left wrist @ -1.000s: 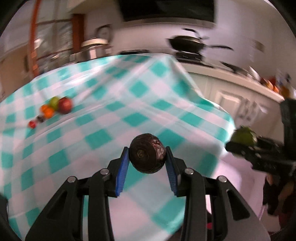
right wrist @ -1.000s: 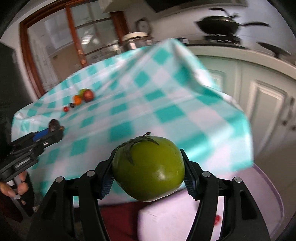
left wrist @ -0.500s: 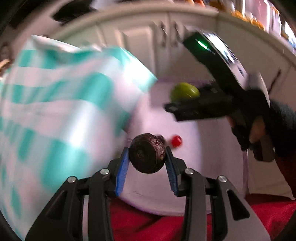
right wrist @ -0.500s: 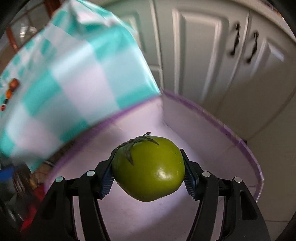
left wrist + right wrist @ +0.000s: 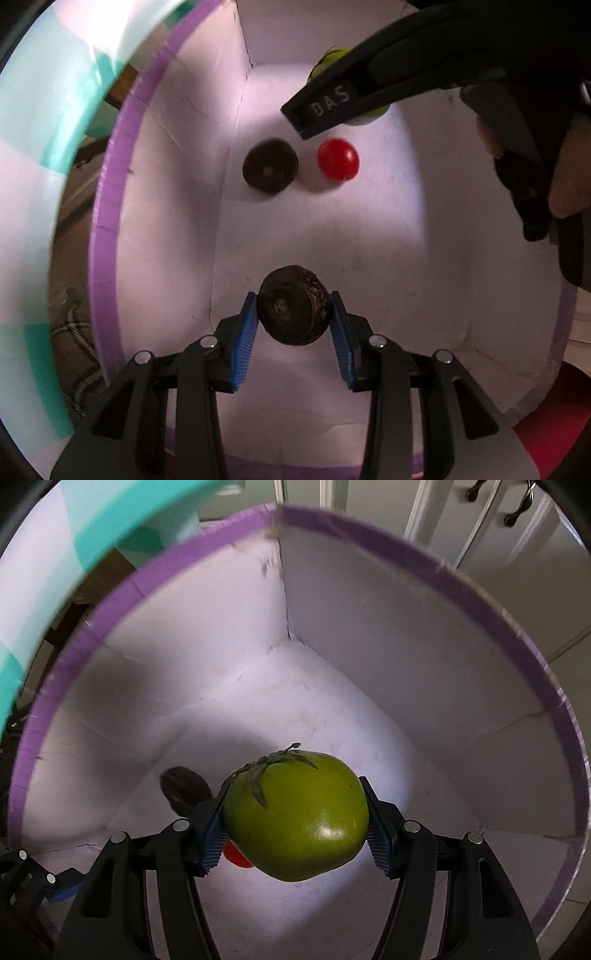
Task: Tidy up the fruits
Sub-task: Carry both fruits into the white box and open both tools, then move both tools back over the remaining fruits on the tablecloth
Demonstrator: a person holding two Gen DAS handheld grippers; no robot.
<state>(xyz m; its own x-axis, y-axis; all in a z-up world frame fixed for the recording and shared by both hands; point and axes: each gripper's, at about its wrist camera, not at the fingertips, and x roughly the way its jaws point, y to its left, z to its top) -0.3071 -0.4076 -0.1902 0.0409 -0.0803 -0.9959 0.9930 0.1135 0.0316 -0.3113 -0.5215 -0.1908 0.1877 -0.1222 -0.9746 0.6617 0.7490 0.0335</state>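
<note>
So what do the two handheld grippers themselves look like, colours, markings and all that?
Both are matte black plastic with silver screw heads along the linkage arms. The left gripper has bright blue ribbed pads; the right gripper has darker blue-grey ribbed ones. Seen from the left wrist, the right gripper's finger carries raised lettering, roughly "DAS". A dark sleeve covers the wrist.

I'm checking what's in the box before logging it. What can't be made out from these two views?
- Red fruit, right wrist view: mostly hidden behind the green tomato.
- Green tomato, left wrist view: mostly covered by the right gripper.
- Dark fruit on the box floor: blurred, kind unclear.
- Box near corners: cut off by both grippers' bodies.
</note>
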